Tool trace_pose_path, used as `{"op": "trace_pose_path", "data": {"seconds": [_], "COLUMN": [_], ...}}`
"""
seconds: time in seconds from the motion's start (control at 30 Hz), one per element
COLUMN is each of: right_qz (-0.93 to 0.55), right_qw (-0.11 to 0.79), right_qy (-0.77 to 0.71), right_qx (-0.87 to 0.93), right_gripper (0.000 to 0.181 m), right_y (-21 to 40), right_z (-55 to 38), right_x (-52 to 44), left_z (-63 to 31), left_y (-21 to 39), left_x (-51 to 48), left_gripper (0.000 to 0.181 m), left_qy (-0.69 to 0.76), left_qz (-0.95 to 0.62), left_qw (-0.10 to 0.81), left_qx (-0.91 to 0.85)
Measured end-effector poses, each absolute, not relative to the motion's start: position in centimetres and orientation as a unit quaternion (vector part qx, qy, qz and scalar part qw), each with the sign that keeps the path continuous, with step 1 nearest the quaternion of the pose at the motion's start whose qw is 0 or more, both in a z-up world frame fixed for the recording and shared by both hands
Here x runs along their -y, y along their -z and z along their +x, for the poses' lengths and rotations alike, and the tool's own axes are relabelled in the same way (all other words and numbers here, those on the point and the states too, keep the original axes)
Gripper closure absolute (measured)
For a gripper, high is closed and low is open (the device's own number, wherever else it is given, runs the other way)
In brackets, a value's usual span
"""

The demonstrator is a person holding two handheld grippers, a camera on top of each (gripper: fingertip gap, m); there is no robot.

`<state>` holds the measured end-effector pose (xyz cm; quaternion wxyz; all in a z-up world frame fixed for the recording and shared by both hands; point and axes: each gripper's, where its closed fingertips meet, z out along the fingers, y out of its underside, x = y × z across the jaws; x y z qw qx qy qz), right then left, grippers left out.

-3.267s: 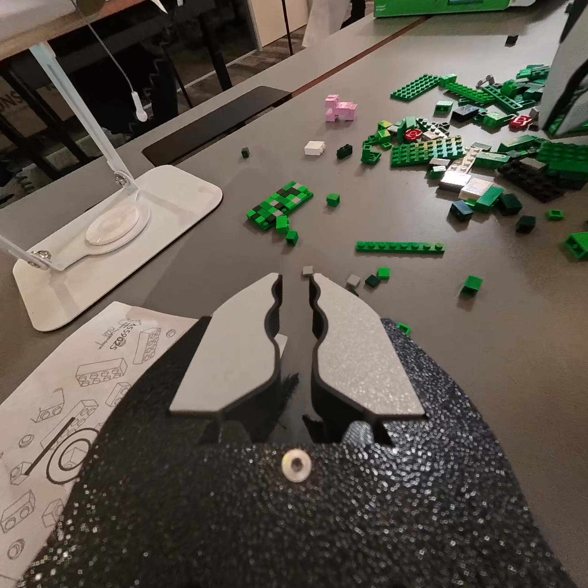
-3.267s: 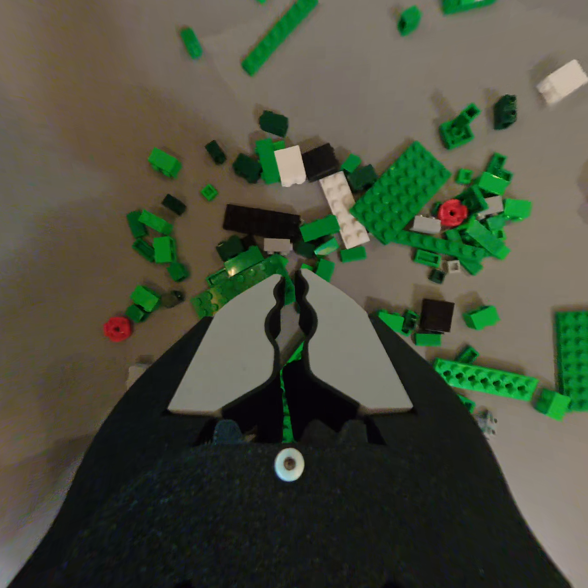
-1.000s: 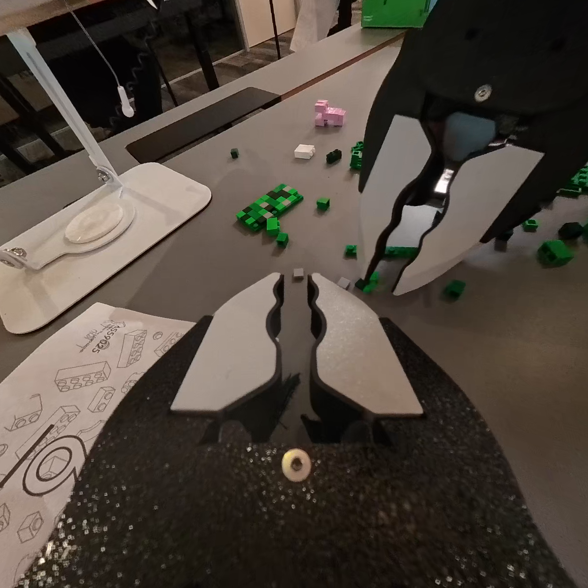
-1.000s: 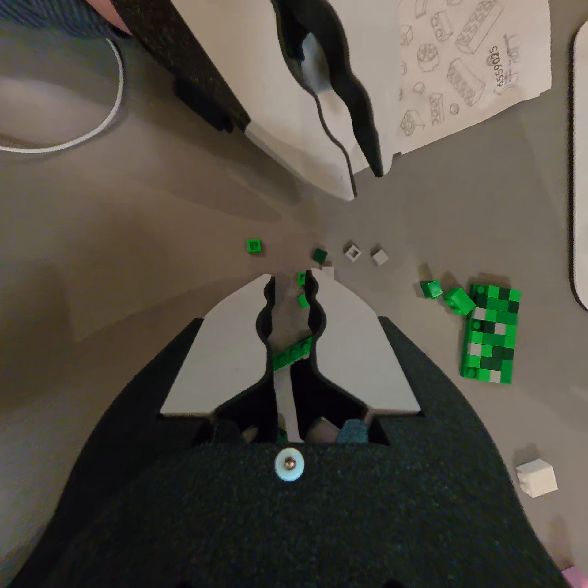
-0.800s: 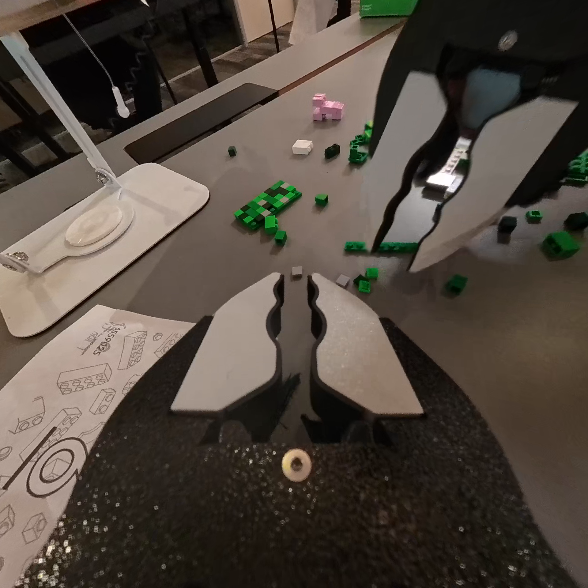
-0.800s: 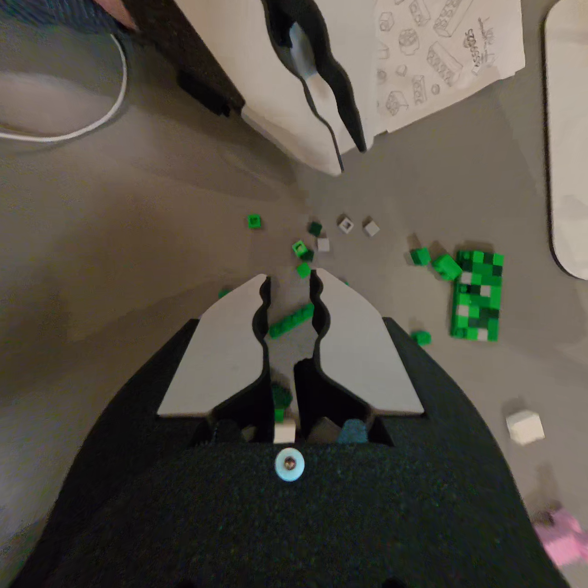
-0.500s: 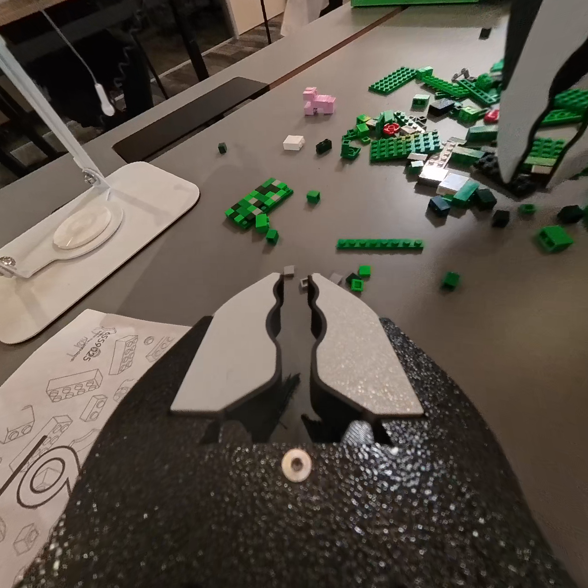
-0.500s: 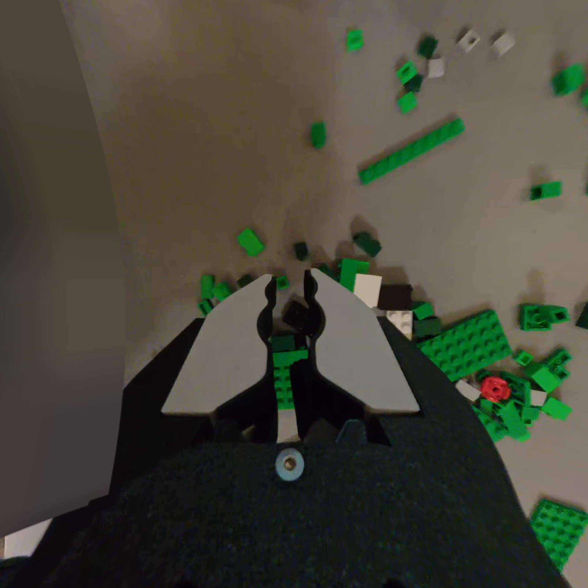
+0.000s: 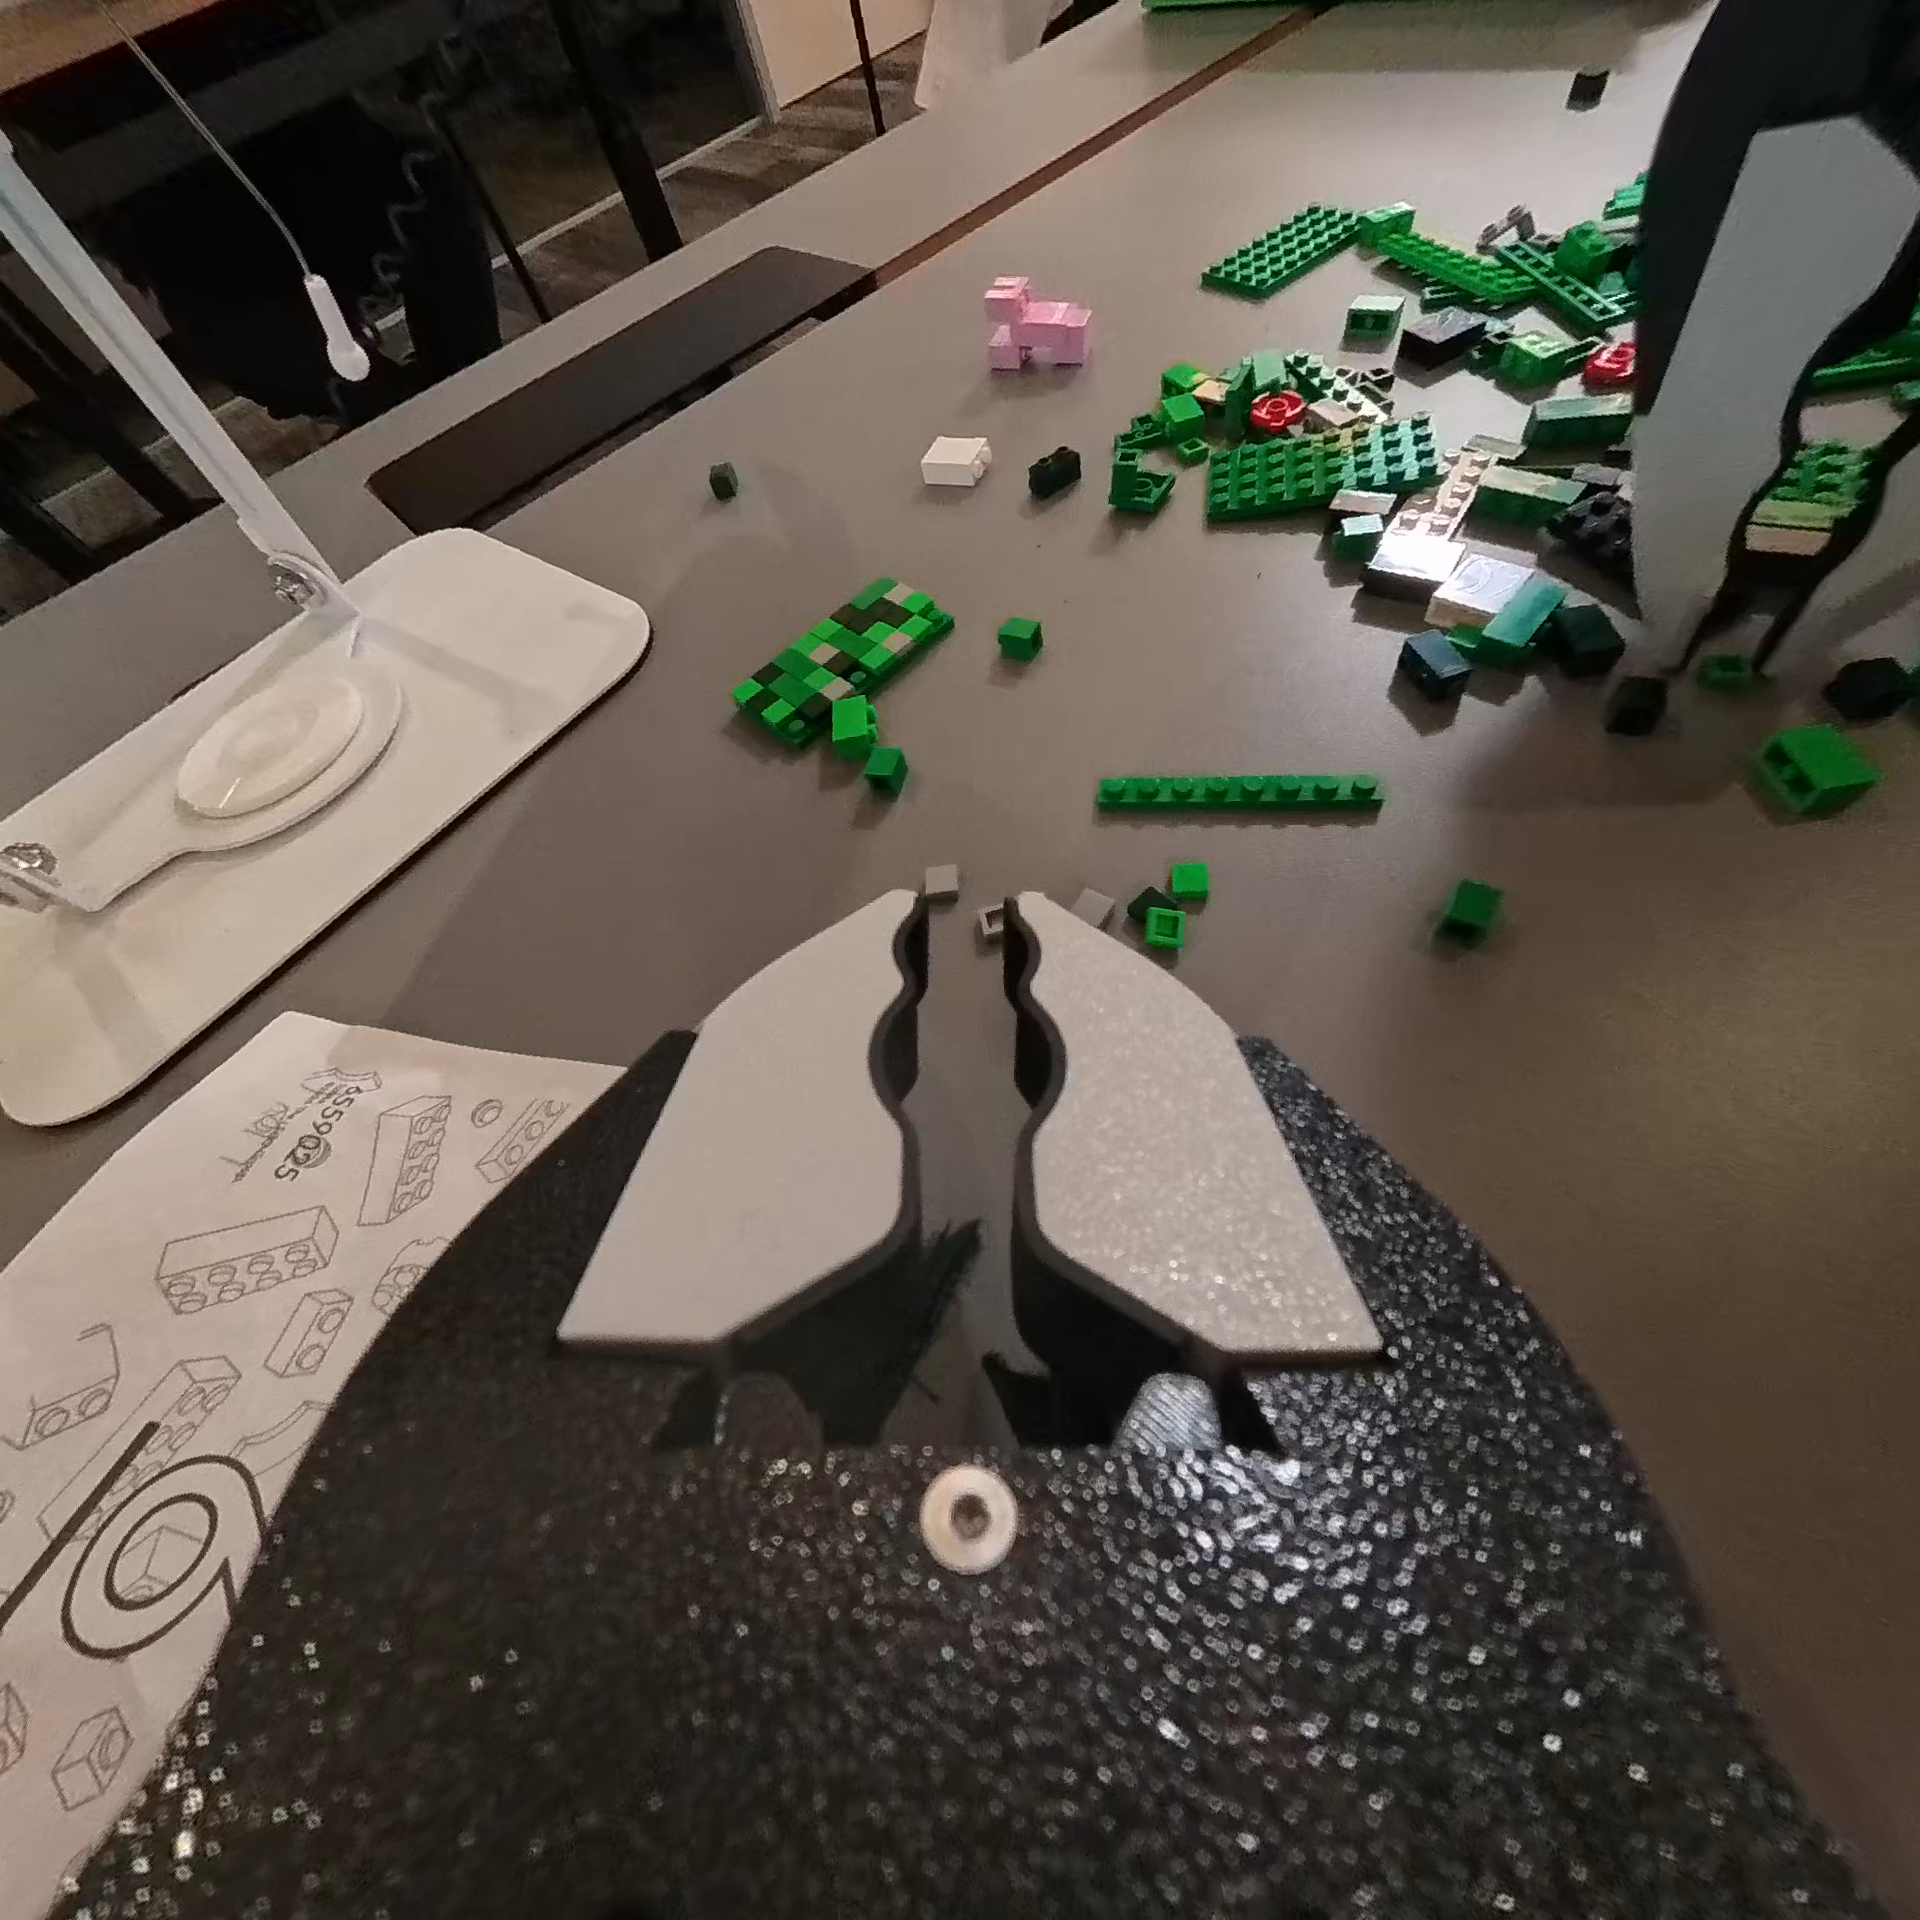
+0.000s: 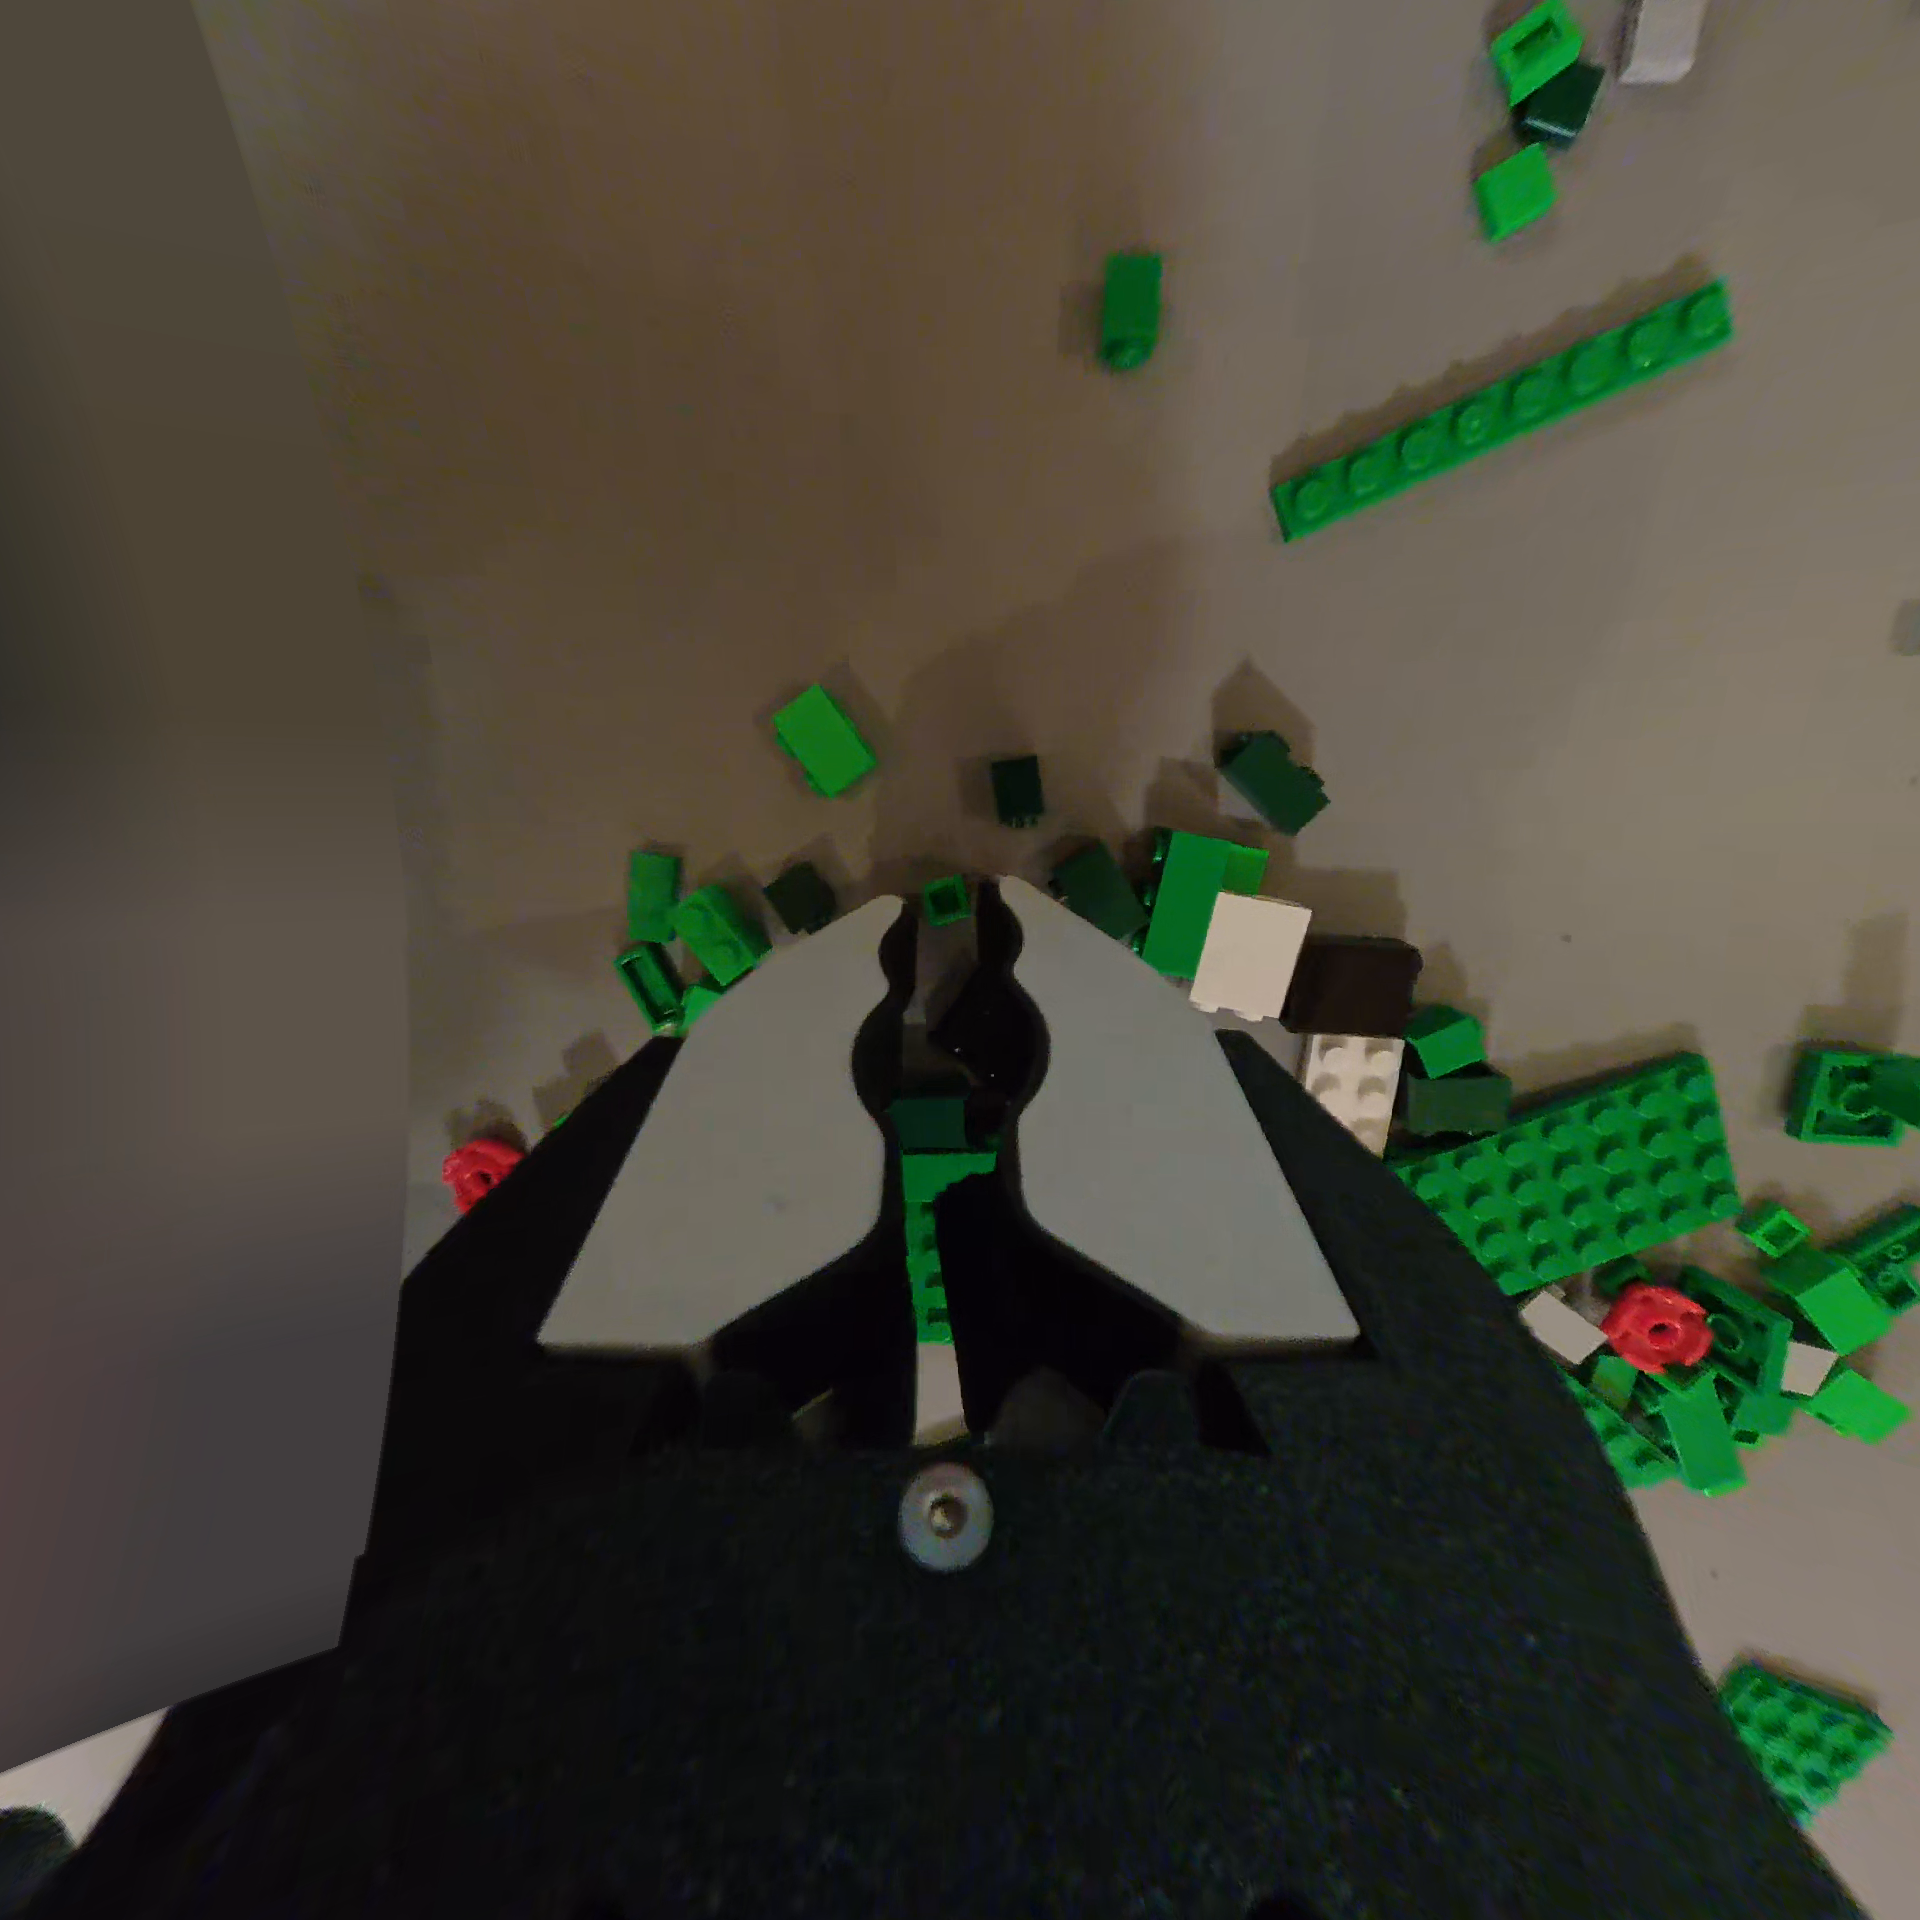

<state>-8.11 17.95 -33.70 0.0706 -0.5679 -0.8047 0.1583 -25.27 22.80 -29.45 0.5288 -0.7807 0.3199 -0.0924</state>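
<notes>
My left gripper (image 9: 964,914) hovers low over the grey table, jaws a narrow gap apart and empty. Small grey tiles (image 9: 942,880) and tiny green pieces (image 9: 1164,925) lie just past its tips. My right gripper (image 10: 951,914) points down into a pile of green bricks, jaws narrowly apart. A small green piece (image 10: 945,899) sits at its tips and a black plate (image 10: 977,1029) shows through the gap; I cannot tell if it touches either. The right gripper also shows in the left wrist view (image 9: 1735,660), tips at the table by a dark brick (image 9: 1636,707).
A long green plate (image 9: 1242,792) and a checkered green plate (image 9: 842,649) lie ahead of the left gripper. A white lamp base (image 9: 312,727) and a printed sheet (image 9: 208,1247) are at the left. A pink figure (image 9: 1034,332), a white brick (image 10: 1247,961) and a large green plate (image 10: 1569,1174) lie around the pile. Across from one pair of fingers to the other is roughly 20 centimeters. The right tips stand about 4 centimeters off the white brick (image 10: 1247,961). The left camera catches it too, in the left wrist view (image 9: 1482,585).
The right gripper swung from beside the left gripper back over the brick pile, and its jaws narrowed. An extra small green piece now lies by the grey tiles. The left gripper barely moved.
</notes>
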Motion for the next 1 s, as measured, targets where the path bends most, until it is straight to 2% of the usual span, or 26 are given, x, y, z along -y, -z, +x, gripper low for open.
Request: {"op": "trace_pose_path", "data": {"seconds": [0.17,0.37,0.57,0.7,1.0], "right_qz": [-0.568,-0.542,-0.537,-0.534,-0.550], "right_qw": [0.073,0.223,0.232,0.228,0.251], "right_qy": [-0.163,-0.241,-0.238,-0.243,-0.245], "right_qx": [0.804,0.774,0.775,0.777,0.758], "right_gripper": [0.173,0.174,0.173,0.155,0.152], "right_y": [33.4,29.9,31.7,31.9,30.5], "right_z": [-8.4,-17.4,-22.2,-22.8,-21.6], "right_x": [-18.2,-19.7,-20.7,-20.4,-21.3], "left_z": [-25.3,-25.4,-25.7,-25.8,-25.8], "left_y": [29.5,29.4,29.2,29.0,29.1], "left_x": [-22.8,-22.8,-22.9,-23.0,-23.0], "left_gripper": [0.168,0.169,0.169,0.168,0.168], "left_qy": [0.091,0.094,0.100,0.114,0.116], "left_qz": [-0.781,-0.782,-0.783,-0.783,-0.784], "left_qw": [0.528,0.530,0.533,0.535,0.534], "left_qx": [-0.321,-0.314,-0.305,-0.295,-0.295]}}
